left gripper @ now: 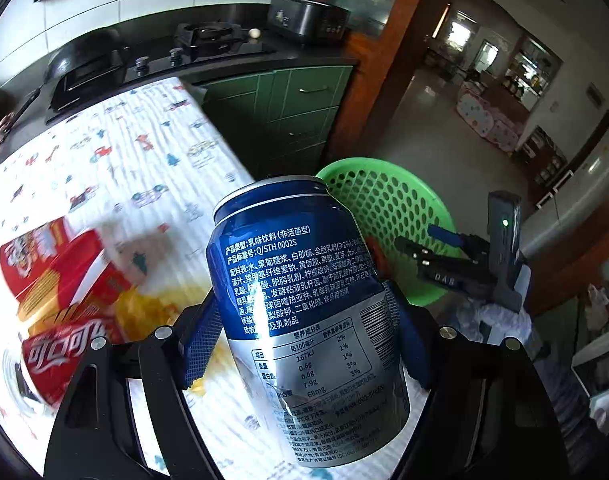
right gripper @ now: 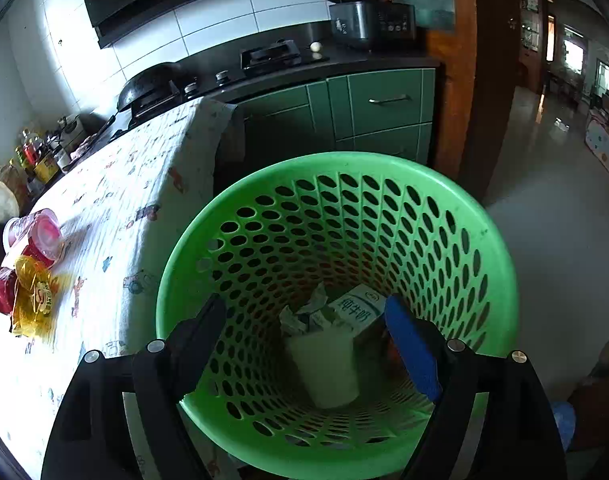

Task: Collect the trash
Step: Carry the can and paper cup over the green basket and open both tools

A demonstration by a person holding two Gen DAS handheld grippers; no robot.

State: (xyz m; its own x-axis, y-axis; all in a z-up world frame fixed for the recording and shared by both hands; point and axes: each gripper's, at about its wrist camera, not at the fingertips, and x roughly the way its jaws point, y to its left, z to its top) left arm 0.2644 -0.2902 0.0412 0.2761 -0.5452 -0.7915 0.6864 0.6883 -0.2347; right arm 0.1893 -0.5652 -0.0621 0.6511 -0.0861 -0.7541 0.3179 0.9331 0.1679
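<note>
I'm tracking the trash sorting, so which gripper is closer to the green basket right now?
Right. The right gripper hangs open directly over the green basket's mouth, nothing between its fingers. The left gripper holds a blue can above the table's edge, beside the basket.

Patterned tablecloth, red can, wrappers

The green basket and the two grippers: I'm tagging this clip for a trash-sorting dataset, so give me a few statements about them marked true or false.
1. The left gripper holds a blue can. True.
2. The green basket is empty. False: a white cup, a milk carton and crumpled paper lie inside.
3. The right gripper grips a carton. False: its jaws are open over the basket, holding nothing.
4. A red cola can lies on the tablecloth. True.
</note>
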